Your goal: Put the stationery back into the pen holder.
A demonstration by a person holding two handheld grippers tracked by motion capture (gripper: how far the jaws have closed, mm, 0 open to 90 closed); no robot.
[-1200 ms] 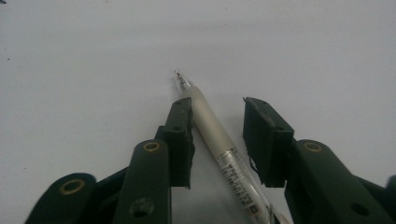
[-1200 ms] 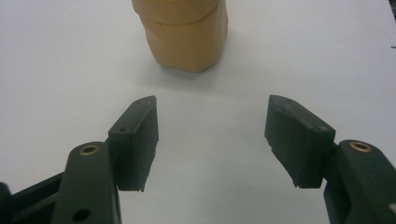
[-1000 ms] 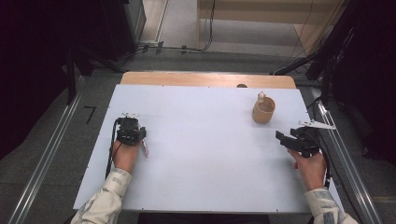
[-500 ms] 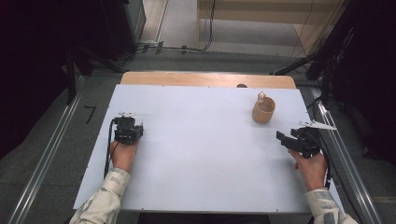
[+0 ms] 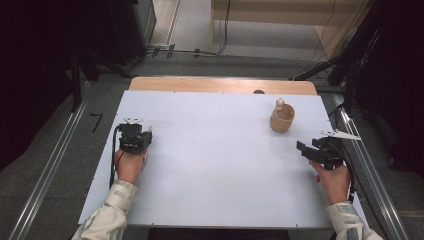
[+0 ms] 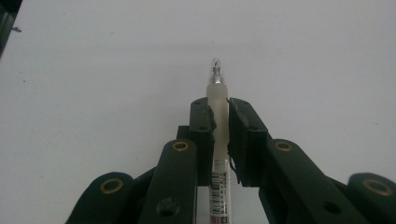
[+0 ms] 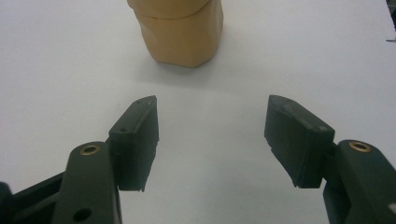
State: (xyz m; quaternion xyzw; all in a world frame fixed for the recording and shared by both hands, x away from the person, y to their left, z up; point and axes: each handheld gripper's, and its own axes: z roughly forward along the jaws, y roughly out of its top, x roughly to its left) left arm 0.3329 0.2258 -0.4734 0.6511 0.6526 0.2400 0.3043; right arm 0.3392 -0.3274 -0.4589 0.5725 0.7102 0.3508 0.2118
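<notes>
Your left gripper [image 6: 219,112] had just closed on the pen [image 6: 218,135], lengthwise between its jaws, tip poking out over the table [image 5: 220,165], while your right gripper [image 7: 210,135] stood open and empty.

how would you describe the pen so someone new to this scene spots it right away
Start at the white table and go to its left side, where the left gripper sits in the person's hand. The pen is clamped between that gripper's black jaws, its clear pointed tip sticking out past them. It is slim and whitish with a barcode label, unlike the squat tan cup far off on the right.
</notes>
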